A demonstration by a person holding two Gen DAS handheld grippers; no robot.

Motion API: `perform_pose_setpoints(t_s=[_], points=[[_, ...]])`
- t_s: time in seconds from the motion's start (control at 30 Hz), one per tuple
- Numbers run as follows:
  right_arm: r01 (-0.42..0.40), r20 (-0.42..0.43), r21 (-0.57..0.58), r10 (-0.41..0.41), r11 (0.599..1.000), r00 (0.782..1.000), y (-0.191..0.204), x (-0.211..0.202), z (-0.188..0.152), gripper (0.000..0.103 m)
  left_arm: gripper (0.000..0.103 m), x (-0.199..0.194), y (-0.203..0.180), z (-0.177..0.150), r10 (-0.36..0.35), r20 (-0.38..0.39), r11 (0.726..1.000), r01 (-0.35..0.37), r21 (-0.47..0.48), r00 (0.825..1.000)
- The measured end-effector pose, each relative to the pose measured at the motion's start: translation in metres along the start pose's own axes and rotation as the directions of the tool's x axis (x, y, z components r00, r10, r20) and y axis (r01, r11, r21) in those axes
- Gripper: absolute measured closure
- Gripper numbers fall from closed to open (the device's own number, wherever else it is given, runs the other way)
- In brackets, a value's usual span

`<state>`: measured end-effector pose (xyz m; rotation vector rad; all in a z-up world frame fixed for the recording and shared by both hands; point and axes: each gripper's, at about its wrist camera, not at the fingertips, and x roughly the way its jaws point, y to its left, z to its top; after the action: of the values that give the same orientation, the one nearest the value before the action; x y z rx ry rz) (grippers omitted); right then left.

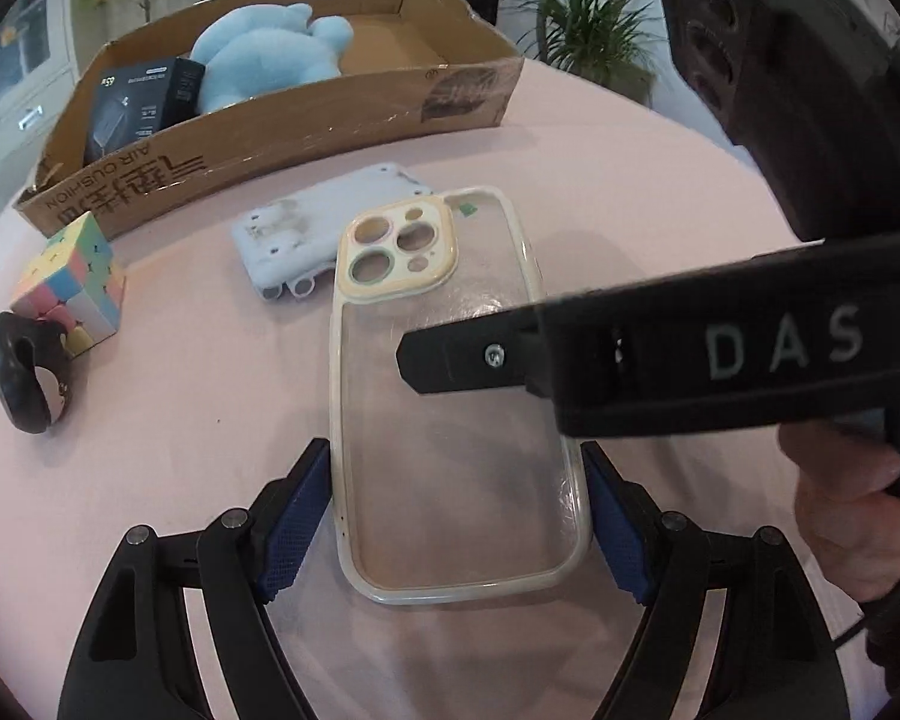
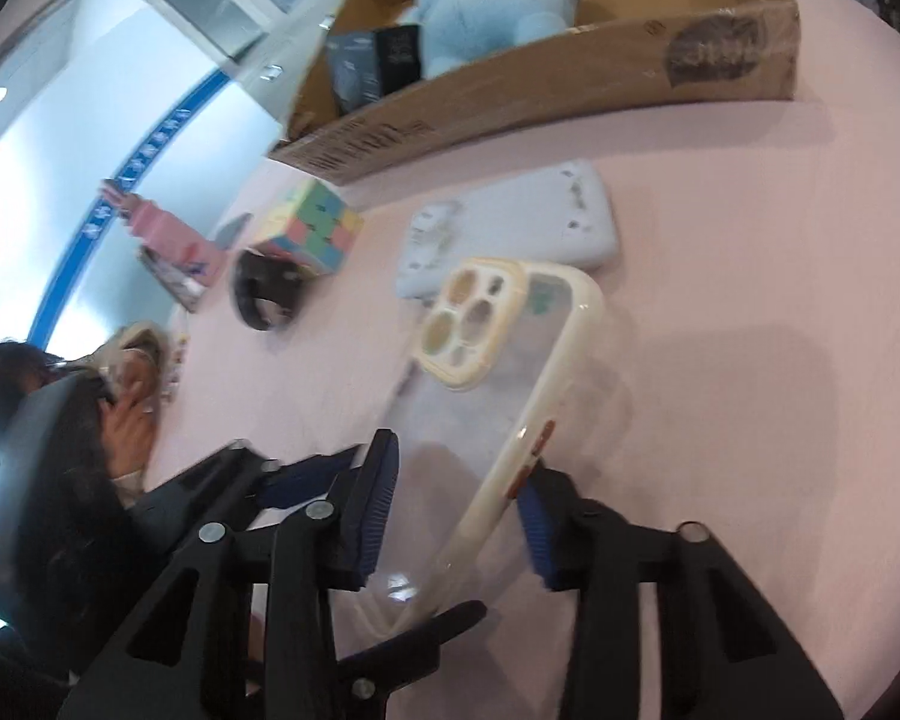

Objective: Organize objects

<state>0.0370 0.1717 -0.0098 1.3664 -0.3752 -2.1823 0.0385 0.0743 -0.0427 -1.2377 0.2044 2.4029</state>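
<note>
Clear phone case (image 1: 450,396) is pinched across its sides by the left gripper (image 1: 459,516), while the right gripper (image 2: 459,516) brackets it, spread. Already in the cardboard box (image 1: 306,120): blue plush toy (image 1: 270,54) and black carton (image 1: 141,102). Probably left: pastel cube (image 1: 72,282), grey case (image 1: 318,228), black ring-shaped item (image 1: 27,378).

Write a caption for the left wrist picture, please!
Left gripper grips clear phone case before cardboard box.

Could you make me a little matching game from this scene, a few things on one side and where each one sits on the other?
Things:
1. plush toy
2. phone case
3. puzzle cube
4. black ring

Places:
A. between the left gripper's fingers
B. inside the cardboard box
C. on the tablecloth, nearest the table's edge
D. on the tablecloth, just outside the box's corner

Pairs: 1-B, 2-A, 3-D, 4-C
</note>
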Motion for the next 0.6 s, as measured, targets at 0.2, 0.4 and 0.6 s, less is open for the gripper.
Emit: perform_pose_setpoints(t_s=[0.2,0.4,0.6], points=[[-0.071,0.040,0.035,0.069,0.997,0.997,-0.007,-0.009,-0.003,0.084,0.024,0.003,0.005,-0.001,0.002,-0.002,1.000,-0.002,-0.017,1.000],[-0.029,0.067,-0.001,0.029,1.000,0.997,0.003,-0.013,-0.003,0.085,0.036,0.006,-0.002,0.002,0.045,-0.005,0.999,-0.044,0.026,0.999],[-0.042,0.105,-0.034,0.046,0.999,0.993,0.012,-0.025,0.003,0.088,0.048,-0.006,-0.006,0.011,0.004,0.013,0.999,-0.004,0.036,1.000]])
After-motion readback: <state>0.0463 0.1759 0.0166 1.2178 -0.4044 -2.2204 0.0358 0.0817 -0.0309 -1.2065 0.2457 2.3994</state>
